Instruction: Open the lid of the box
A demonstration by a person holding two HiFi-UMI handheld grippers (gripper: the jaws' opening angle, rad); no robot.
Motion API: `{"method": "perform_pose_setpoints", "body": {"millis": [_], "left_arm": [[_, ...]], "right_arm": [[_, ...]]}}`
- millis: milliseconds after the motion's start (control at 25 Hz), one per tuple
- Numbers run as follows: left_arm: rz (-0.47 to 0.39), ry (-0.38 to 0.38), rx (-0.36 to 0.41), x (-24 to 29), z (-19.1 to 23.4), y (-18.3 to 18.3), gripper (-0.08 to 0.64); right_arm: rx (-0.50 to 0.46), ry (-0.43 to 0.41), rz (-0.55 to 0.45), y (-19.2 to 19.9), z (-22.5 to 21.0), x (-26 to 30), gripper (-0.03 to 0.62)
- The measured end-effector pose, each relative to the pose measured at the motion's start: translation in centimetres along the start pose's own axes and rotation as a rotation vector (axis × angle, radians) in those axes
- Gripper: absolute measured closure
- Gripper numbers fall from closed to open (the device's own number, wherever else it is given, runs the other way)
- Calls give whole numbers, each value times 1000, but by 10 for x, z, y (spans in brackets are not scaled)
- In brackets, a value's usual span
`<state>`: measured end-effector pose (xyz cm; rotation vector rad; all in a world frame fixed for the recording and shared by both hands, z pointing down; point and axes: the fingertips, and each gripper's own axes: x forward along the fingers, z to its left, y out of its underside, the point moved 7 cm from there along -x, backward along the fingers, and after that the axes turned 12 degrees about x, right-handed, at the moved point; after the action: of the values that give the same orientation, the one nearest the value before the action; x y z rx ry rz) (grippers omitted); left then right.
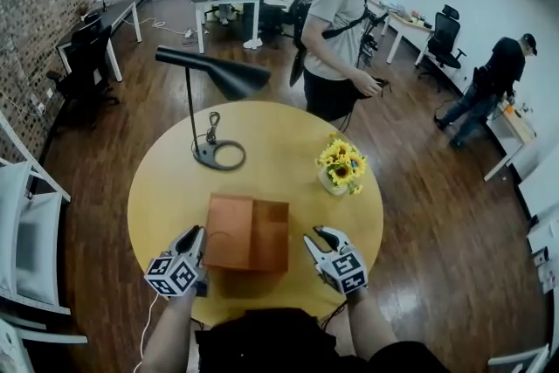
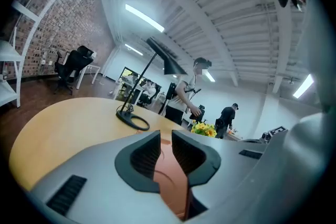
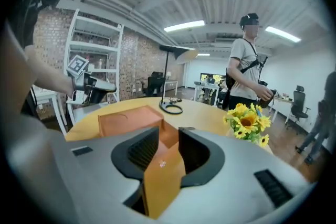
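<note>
An orange-brown cardboard box point(image 1: 269, 233) sits near the front of the round yellow table point(image 1: 166, 188). Its lighter lid panel point(image 1: 229, 227) lies over the box's left part. My left gripper point(image 1: 199, 233) is at the box's left edge. In the left gripper view the reddish-brown lid point(image 2: 170, 181) fills the narrow gap of the left gripper point(image 2: 166, 152), pad to pad. My right gripper point(image 1: 314, 236) hovers just off the box's right side. In the right gripper view the right gripper point(image 3: 169, 147) stands wide, with the box point(image 3: 126, 119) corner in the gap and the pads not pressing it.
A black desk lamp point(image 1: 214, 76) stands on a ring base point(image 1: 220, 155) at the back of the table. A pot of sunflowers point(image 1: 341, 169) sits right of the box. A person point(image 1: 336, 31) stands just behind the table. White chairs point(image 1: 26, 240) are at the left.
</note>
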<state>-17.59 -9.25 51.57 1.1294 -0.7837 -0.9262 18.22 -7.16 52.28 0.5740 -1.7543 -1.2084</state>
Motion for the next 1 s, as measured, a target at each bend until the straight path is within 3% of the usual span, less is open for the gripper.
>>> {"method": "perform_pose_setpoints", "body": {"millis": [240,400,560,1000], "left_arm": [[-110,28,89,-14,-12,-29,543],[-139,21,101,-16,-12,-43,558],[-161,14,103,-23,-13,-49,558],[-167,9,123,-28,-13,-55,558]], "right_arm": [[148,28,-194,-32,1,-27,470],[234,76,-293,-50,-12,-39,588],[343,82,-348,-55,-17,-46,589],[331,54,-376,-70,-12,-44,591]]}}
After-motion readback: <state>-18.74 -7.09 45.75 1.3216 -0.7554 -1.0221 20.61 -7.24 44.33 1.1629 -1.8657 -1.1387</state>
